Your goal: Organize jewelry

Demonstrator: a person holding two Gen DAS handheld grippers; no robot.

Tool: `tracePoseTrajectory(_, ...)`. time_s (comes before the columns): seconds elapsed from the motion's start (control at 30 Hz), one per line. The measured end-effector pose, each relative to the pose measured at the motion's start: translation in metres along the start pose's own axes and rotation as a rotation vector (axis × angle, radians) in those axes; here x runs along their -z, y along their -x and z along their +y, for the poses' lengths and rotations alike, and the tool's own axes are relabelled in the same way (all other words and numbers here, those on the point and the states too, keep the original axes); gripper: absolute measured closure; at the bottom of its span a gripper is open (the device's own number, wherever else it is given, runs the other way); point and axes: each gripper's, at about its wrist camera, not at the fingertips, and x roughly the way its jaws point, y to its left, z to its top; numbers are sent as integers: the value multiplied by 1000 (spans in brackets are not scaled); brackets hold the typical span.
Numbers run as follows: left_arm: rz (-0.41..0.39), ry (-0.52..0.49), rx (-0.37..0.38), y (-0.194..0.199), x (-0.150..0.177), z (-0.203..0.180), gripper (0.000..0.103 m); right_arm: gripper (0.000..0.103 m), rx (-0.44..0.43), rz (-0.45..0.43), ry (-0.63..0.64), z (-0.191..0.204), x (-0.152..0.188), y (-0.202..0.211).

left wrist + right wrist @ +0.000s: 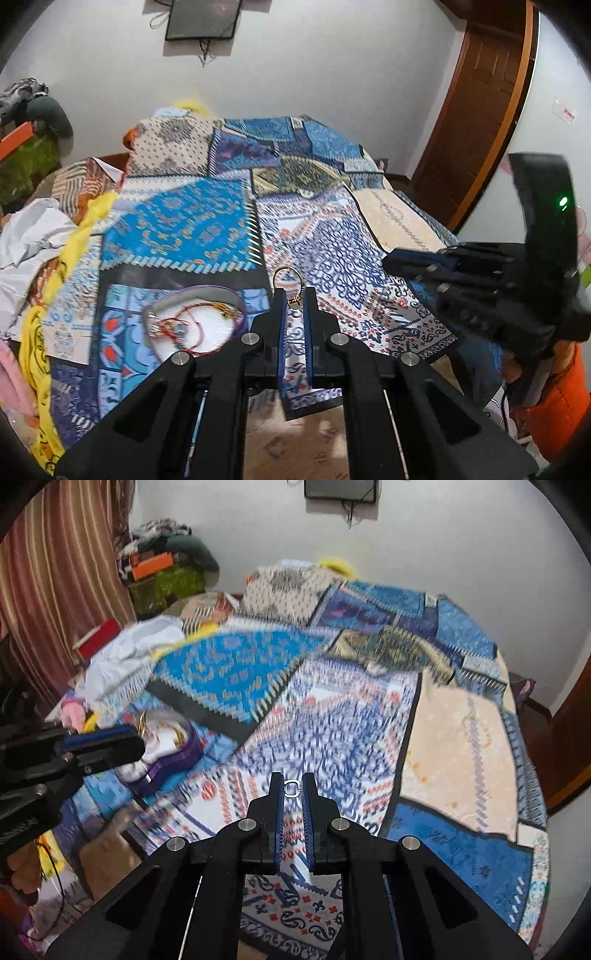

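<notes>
The left hand-held gripper pinches a gold ring at its fingertips, just right of the purple jewelry box that lies open on the patterned bedspread. The right hand-held gripper is clamped on a small silver ring, well right of that box, above the bed.

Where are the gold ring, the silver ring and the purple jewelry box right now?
gold ring (287, 279), left wrist view, on its hoop.
silver ring (292, 788), right wrist view, on its band.
purple jewelry box (207, 291), left wrist view, on its rim.
</notes>
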Motion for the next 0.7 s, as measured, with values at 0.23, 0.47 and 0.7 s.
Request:
tracePoseTrajectory(0.23, -62, 20, -40, 30, -3, 22, 96, 95, 0, -113, -7, 15, -23, 36)
tracePoseTrajectory(0.47, -83, 52, -75, 43, 0, 46, 96, 95, -43, -168, 18, 42, -38, 41)
tracePoseTrajectory(0.7, -62, 81, -91, 40, 10, 65, 96, 95, -105, -146, 40, 69, -44, 19)
